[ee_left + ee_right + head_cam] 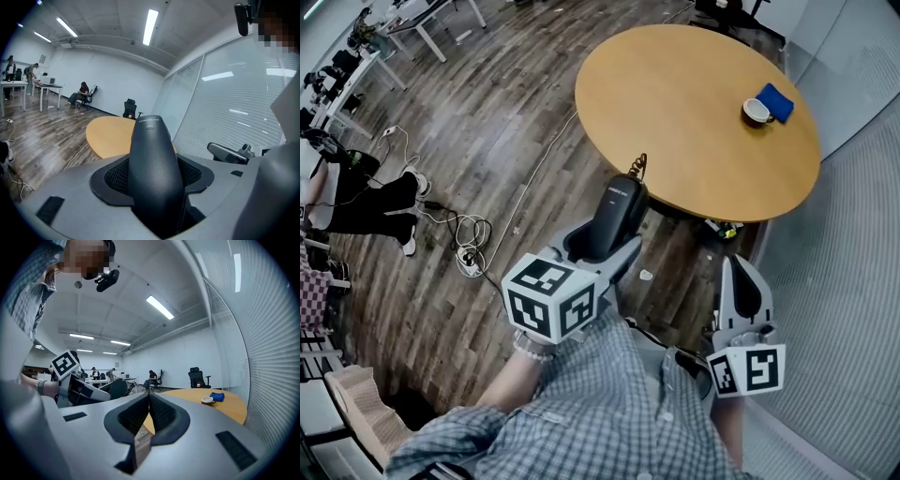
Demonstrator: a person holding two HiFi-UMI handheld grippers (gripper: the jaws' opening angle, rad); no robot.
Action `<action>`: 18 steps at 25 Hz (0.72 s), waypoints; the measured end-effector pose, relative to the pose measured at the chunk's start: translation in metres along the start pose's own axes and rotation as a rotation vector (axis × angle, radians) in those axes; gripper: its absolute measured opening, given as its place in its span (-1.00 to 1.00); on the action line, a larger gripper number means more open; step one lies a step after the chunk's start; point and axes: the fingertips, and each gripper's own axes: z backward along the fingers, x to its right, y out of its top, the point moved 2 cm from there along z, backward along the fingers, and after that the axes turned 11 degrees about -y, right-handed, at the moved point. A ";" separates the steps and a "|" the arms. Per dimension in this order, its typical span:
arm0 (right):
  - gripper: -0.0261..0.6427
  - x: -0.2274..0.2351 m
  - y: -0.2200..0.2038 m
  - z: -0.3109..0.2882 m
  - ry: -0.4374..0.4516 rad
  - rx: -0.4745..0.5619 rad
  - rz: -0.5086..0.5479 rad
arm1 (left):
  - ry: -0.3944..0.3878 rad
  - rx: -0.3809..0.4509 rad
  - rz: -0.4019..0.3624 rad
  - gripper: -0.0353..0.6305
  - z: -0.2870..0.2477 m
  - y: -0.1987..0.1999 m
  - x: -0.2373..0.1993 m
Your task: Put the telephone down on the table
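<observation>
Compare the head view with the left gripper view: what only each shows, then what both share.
Head view only: the white cup and blue cloth on the round wooden table. Left gripper view only: ceiling strip lights and the white far wall. Both: the black telephone handset clamped in the left gripper, and that table.

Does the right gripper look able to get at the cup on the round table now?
Probably yes, after a step closer: the right gripper is empty, and the table is bare between it and the cup, with only a blue cloth beside that.
</observation>
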 end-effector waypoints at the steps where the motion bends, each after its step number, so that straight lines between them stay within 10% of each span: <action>1: -0.89 0.002 0.001 -0.006 -0.006 0.003 0.001 | 0.000 -0.001 0.002 -0.05 -0.004 0.003 -0.005; 18: -0.89 0.004 0.020 -0.124 -0.101 -0.020 0.002 | -0.031 -0.070 -0.016 -0.05 -0.063 0.075 -0.115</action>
